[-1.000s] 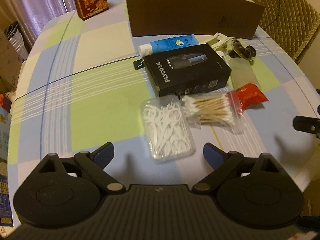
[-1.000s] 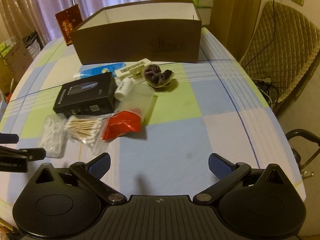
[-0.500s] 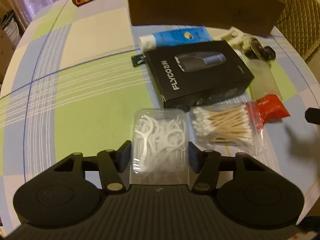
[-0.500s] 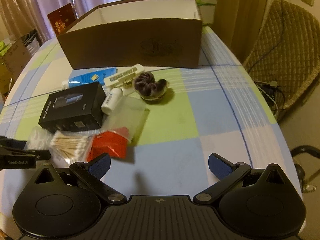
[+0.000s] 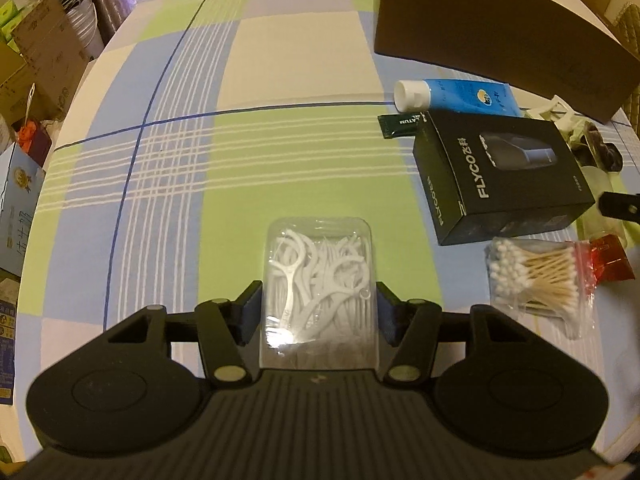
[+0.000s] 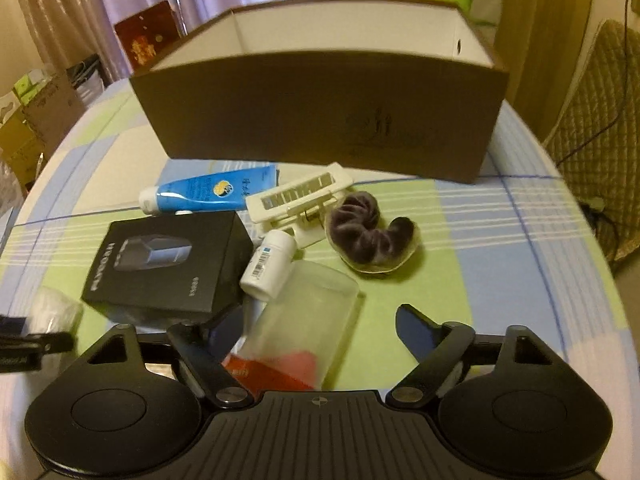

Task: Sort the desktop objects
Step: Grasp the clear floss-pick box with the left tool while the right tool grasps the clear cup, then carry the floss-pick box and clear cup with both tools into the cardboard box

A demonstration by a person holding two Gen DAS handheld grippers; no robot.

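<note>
Floss-pick case (image 5: 320,280), lying on the tabletop (image 5: 240,168), we find clamped at its near end by the left hand-held gripper (image 5: 319,309), the right hand-held gripper (image 6: 320,330) spread wide over a clear bag (image 6: 308,320); we judge the slick, thin plastic liable to slip or buckle on lifting.

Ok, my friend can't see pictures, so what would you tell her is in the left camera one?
The left tongs are shut on a clear box of white floss picks above a checked tablecloth. To the right lie a black box, a bag of cotton swabs, a blue tube and a big brown box.
</note>
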